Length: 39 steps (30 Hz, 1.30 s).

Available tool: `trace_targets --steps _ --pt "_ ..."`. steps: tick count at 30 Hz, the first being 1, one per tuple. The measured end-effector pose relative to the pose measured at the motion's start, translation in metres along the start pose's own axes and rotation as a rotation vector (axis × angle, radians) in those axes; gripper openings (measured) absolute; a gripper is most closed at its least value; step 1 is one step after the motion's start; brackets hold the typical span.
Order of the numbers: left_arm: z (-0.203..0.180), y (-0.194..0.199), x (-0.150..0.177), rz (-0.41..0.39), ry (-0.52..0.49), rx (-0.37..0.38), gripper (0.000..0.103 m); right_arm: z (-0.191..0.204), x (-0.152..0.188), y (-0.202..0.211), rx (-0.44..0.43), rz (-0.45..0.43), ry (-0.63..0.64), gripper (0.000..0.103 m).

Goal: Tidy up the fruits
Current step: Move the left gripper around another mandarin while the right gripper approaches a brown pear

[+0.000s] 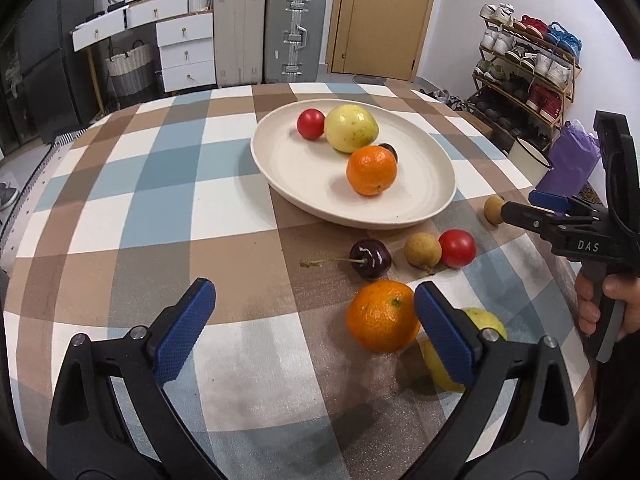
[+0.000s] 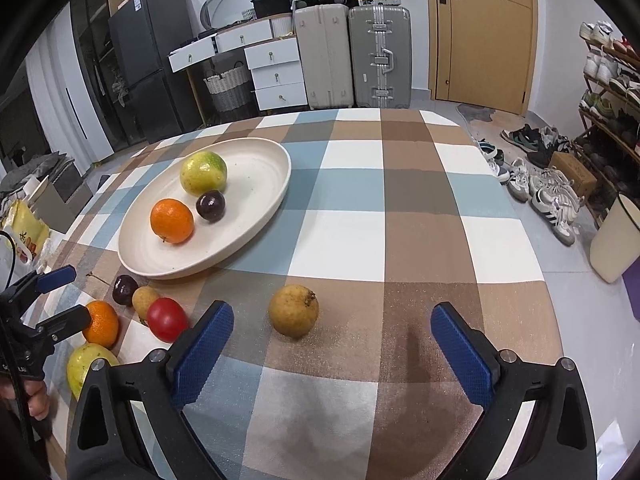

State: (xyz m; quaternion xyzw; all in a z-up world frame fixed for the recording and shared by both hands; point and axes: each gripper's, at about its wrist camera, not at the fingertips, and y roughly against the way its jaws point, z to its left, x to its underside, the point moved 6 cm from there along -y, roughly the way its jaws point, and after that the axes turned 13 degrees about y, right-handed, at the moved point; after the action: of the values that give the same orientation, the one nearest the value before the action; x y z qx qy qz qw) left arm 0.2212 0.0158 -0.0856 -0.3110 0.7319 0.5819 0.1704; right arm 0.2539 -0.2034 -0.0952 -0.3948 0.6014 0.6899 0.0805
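A cream plate (image 1: 304,172) holds a red tomato (image 1: 310,124), a yellow-green fruit (image 1: 351,128), an orange (image 1: 372,170) and a dark cherry (image 1: 390,150). On the cloth in front of it lie a stemmed cherry (image 1: 370,259), a longan (image 1: 422,250), a tomato (image 1: 457,248), an orange (image 1: 382,316) and a yellow fruit (image 1: 486,318) half hidden by a finger. My left gripper (image 1: 312,292) is open, the loose orange just ahead by its right finger. My right gripper (image 2: 332,314) is open, with a brown longan (image 2: 294,310) just beyond its tips, nearer the left finger.
The table wears a brown, blue and white checked cloth (image 2: 352,240). Its right edge drops to a floor with shoes (image 2: 552,196) and a cream bin (image 2: 616,240). Suitcases (image 2: 352,56), white drawers and a door stand beyond the far edge. A person's hand (image 1: 624,308) holds the right gripper's handle.
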Motion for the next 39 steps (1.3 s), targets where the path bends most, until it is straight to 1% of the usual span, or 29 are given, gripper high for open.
trace_targets --steps 4,8,10,14,15,16,17,18,19,21,23,28,31,33,35,36,39 --pt "-0.005 -0.003 0.004 0.025 -0.014 0.029 0.091 0.000 0.000 -0.002 -0.004 0.002 -0.002 0.096" --pt "-0.011 -0.004 0.008 0.044 -0.026 0.060 0.082 0.001 0.001 -0.006 -0.018 0.015 0.001 0.085" --pt "-0.013 -0.003 0.008 0.050 -0.024 0.076 0.073 0.003 0.001 -0.007 -0.020 0.016 0.005 0.083" --pt "-0.017 -0.002 0.009 0.060 -0.029 0.109 0.062 0.006 0.001 -0.008 -0.030 0.018 0.017 0.077" --pt "-0.018 -0.002 0.010 0.063 -0.029 0.120 0.057 0.007 0.002 -0.009 -0.033 0.020 0.020 0.074" --pt "-0.020 -0.001 0.010 0.067 -0.029 0.132 0.051 0.008 0.002 -0.010 -0.035 0.023 0.023 0.073" --pt "-0.021 0.000 0.011 0.070 -0.032 0.144 0.048 0.009 0.002 -0.010 -0.037 0.025 0.026 0.071" --pt "-0.024 0.001 0.012 0.074 -0.039 0.159 0.041 0.010 0.002 -0.011 -0.039 0.025 0.026 0.070" --pt "-0.026 0.003 0.013 0.076 -0.045 0.169 0.037 0.010 0.002 -0.011 -0.043 0.024 0.026 0.069" --pt "-0.028 0.004 0.015 0.068 -0.055 0.163 0.037 0.011 0.002 -0.011 -0.054 0.025 0.028 0.063" --pt "-0.028 0.004 0.015 0.068 -0.054 0.164 0.036 0.013 0.002 -0.012 -0.057 0.026 0.035 0.059" --pt "-0.028 0.005 0.016 0.062 -0.060 0.158 0.036 0.016 0.002 -0.012 -0.067 0.024 0.041 0.052" --pt "-0.029 0.007 0.016 0.059 -0.058 0.156 0.036 0.016 0.002 -0.012 -0.067 0.022 0.043 0.044" --pt "-0.028 0.009 0.014 0.049 -0.058 0.148 0.036 0.015 0.001 -0.011 -0.067 0.016 0.043 0.035" --pt "-0.026 0.010 0.013 0.045 -0.051 0.147 0.036 0.016 0.000 -0.010 -0.076 0.007 0.045 0.030" --pt "-0.025 0.010 0.012 0.043 -0.046 0.144 0.036 0.017 0.000 -0.010 -0.079 0.005 0.048 0.029" --pt "-0.023 0.010 0.011 0.038 -0.043 0.138 0.036 0.019 0.000 -0.010 -0.085 0.003 0.060 0.028"
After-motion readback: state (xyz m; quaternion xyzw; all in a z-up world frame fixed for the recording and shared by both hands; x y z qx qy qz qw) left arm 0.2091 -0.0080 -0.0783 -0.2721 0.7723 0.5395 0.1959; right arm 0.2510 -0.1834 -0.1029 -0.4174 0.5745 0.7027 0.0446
